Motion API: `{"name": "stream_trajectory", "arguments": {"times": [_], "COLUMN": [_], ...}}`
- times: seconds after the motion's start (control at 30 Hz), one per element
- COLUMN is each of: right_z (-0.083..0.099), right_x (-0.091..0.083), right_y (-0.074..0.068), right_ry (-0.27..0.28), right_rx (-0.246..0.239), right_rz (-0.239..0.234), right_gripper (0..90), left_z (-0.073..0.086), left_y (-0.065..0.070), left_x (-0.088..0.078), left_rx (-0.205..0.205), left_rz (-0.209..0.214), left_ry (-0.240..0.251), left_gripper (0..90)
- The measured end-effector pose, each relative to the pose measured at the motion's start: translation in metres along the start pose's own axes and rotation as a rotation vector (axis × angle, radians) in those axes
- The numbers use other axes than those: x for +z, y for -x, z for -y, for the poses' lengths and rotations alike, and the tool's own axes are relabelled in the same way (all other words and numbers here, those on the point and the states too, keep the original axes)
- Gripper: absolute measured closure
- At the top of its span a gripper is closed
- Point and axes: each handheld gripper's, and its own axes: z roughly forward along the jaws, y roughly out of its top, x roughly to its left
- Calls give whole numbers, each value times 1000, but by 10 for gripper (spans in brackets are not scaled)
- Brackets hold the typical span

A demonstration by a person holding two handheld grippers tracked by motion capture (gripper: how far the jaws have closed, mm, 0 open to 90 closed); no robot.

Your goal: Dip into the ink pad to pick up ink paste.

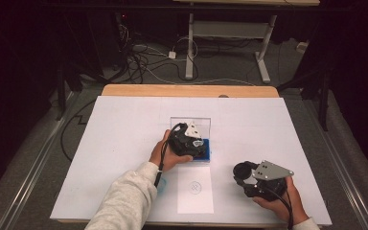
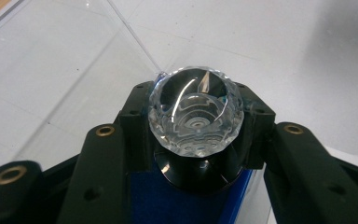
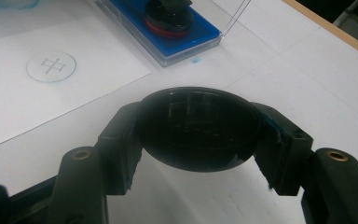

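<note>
Crystal-knobbed stamp point(image 2: 193, 116) clamped in left gripper point(image 2: 193, 126) over blue tray point(image 2: 177, 200), black cap point(image 3: 198, 128) clamped in right gripper point(image 3: 198, 135)

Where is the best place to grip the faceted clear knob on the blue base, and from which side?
Grip the clear knob across its widest faceted girdle, approaching from above, as the left gripper does. It rises from a black disc, so its sides are free.

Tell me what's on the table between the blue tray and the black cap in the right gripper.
Bare white table, with the corner of the paper sheet to one side, as the right gripper view shows between the blue tray and the black cap.
</note>
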Motion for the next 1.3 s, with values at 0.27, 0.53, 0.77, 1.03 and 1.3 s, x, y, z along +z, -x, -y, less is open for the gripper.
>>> {"name": "stream_trajectory", "arguments": {"times": [0.27, 0.53, 0.77, 1.03, 1.3], "right_z": [1, 1, 0, 0, 1], "right_x": [1, 1, 0, 0, 1], "right_y": [0, 0, 0, 0, 0], "right_ry": [-2, -3, -1, -3, -1], "right_rx": [2, -1, 1, -4, -4], "right_rz": [-1, -1, 2, 7, 4], "right_gripper": [386, 385, 385, 386, 385], "left_z": [-1, -4, -3, 8, 26], "left_y": [1, -1, -4, -2, 2], "left_x": [-2, -17, -42, -71, -92], "left_rx": [9, 30, 30, 28, 28], "left_rz": [-9, -39, -59, -77, -109], "left_ry": [-10, 13, 57, 117, 154], "left_gripper": [547, 547, 547, 547, 547]}}
